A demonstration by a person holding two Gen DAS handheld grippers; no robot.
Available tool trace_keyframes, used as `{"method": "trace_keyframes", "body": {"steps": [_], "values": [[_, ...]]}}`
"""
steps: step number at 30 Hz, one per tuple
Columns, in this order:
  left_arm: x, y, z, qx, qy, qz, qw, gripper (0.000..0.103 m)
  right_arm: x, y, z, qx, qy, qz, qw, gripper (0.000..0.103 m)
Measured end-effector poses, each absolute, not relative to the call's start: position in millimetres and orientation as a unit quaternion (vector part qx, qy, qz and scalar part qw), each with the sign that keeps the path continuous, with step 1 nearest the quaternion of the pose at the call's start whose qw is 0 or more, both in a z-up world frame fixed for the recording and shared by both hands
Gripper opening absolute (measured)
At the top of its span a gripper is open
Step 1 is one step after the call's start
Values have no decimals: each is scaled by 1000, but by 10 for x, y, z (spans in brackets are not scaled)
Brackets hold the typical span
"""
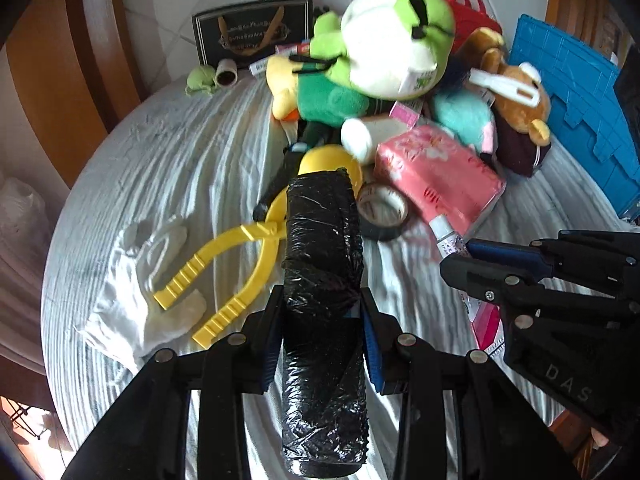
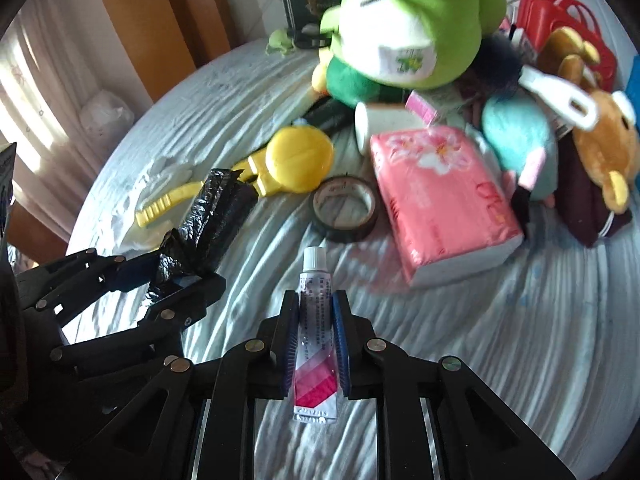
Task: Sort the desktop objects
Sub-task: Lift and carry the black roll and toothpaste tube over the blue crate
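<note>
Your left tongs are clamped on a fat roll of black crinkled plastic bags, held clear of the cloth. Your right tongs are pinched narrow on a small white tube with a pink-and-red striped end and a white cap, also lifted off the surface. So you have two items in hand and neither is put away yet.

Judging by the heap, the sorting has barely started. Most things lie piled on the round bench under its pale ribbed cloth: a large green-and-white frog plush, a brown bear plush, a teal plush, a pink flowered pack of tissues, a roll of dark tape, a yellow plastic ball-shaped tong toy, a white paper cup on its side and a crumpled white glove. A blue plastic crate and a red plastic basket wait at the far right edge; I cannot see whether anything is already in them.

Writing: the black gift box with a gold emblem at the back reads roughly "Coffee Cup And S…". The side of your right tongs in the left view bears "DAS". The tube's print, the frog's green chest patch and the tape's lettering are too small or blurred to read.
</note>
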State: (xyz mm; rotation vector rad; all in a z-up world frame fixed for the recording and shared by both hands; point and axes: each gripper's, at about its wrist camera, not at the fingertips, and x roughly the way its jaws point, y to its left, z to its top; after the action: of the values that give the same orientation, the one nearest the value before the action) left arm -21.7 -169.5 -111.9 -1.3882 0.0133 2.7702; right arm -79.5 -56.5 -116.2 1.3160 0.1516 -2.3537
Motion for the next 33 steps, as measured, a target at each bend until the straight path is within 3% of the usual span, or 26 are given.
{"method": "trace_keyframes", "body": {"steps": [9, 18, 25, 33], "values": [[-45, -1418, -56, -302, 19, 953, 34, 34, -559, -140, -45, 325, 30, -930, 173, 17], [-188, -712, 541, -230, 25, 969, 88, 34, -297, 625, 638, 213, 31, -972, 90, 17], [-300, 292, 790, -199, 46, 970, 130, 34, -282, 1552, 973, 152, 13, -988, 34, 17], [-622, 2016, 1170, -167, 42, 972, 157, 34, -407, 3123, 1305, 103, 7, -995, -6, 17]]}}
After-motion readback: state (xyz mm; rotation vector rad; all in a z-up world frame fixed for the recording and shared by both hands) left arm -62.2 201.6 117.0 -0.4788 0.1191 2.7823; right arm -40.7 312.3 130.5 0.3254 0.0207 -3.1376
